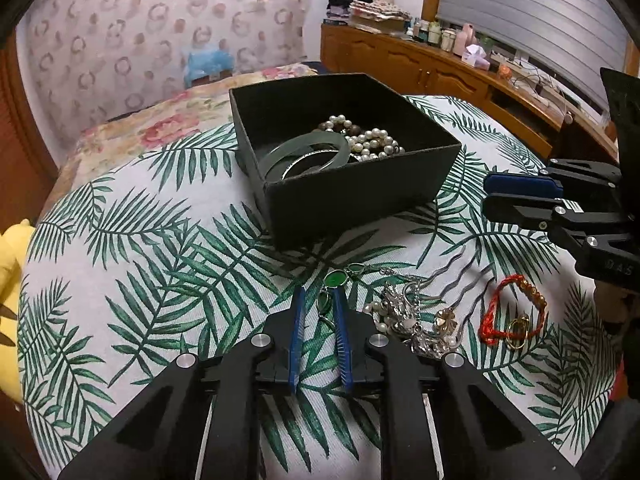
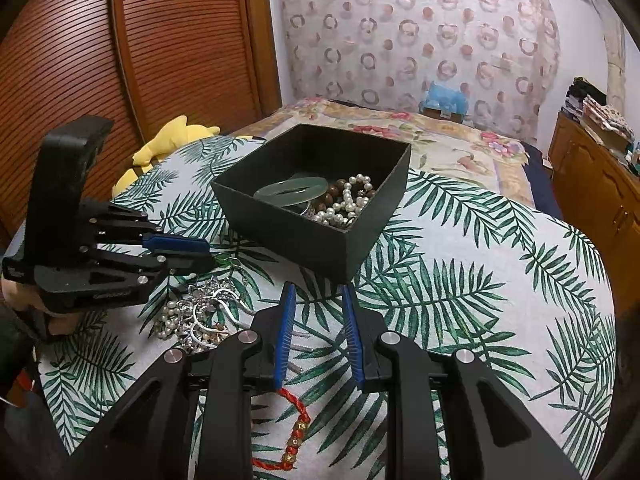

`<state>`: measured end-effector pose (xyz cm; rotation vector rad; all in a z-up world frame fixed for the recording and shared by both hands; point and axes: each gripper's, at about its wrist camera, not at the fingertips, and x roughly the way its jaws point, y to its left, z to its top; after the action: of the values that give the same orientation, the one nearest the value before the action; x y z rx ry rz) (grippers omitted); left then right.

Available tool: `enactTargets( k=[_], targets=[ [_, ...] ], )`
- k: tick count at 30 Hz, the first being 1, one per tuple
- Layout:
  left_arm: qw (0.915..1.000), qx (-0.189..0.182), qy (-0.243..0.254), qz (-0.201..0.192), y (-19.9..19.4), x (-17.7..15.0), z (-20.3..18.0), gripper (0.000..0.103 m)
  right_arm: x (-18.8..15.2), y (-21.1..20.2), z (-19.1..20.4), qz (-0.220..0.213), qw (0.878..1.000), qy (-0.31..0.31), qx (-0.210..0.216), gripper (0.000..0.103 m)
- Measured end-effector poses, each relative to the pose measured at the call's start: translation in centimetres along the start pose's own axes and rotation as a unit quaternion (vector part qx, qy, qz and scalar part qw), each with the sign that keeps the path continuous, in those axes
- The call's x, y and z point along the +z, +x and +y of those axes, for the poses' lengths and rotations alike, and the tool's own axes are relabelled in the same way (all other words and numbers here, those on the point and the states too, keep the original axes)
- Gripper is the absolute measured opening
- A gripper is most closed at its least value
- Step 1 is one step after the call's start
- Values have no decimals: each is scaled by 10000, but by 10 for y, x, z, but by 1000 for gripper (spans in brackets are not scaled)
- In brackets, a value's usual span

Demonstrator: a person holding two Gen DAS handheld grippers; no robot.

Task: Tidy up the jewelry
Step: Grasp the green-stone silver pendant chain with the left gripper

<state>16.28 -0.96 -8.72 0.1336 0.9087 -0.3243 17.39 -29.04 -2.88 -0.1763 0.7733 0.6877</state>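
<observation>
A black box [image 1: 360,196] [image 2: 280,232] on the leaf-print cloth holds a jade bangle [image 1: 304,152] [image 2: 296,194] and pearl strands [image 1: 372,140] [image 2: 344,204]. Loose jewelry lies in front of it: green earrings [image 1: 332,280], a silver and pearl pile [image 1: 404,316] [image 2: 200,316], wavy hairpins [image 1: 456,280], a red cord bracelet [image 1: 508,312] [image 2: 296,424] and a gold ring [image 1: 518,330]. My left gripper [image 1: 320,300] [image 2: 200,252] is open, its fingers either side of a green earring. My right gripper [image 2: 318,296] [image 1: 486,196] is open and empty above the cloth.
The leaf-print cloth [image 1: 140,280] covers a rounded surface on a floral bed. A yellow plush toy [image 2: 168,144] lies at the left edge. A wooden dresser [image 1: 440,72] with bottles stands at the right. A slatted wooden door [image 2: 120,60] is behind.
</observation>
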Motion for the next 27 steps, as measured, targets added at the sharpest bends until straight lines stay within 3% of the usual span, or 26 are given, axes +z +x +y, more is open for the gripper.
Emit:
enactTargets(
  k=[7, 8, 11, 27],
  targets=[
    [9997, 100, 203, -11, 4, 4, -7, 13, -3, -3, -2, -15, 10000, 30, -7, 26],
    [9997, 86, 207, -26, 6, 5, -8, 5, -4, -4, -3, -17, 10000, 43, -11, 26],
    [9999, 48, 76, -101, 7, 8, -8, 4, -9, -8, -3, -17, 10000, 72, -38, 26],
    [9904, -82, 10, -1376, -89, 19, -37, 4, -36, -31, -1, -35, 9996, 171, -213, 26]
  ],
)
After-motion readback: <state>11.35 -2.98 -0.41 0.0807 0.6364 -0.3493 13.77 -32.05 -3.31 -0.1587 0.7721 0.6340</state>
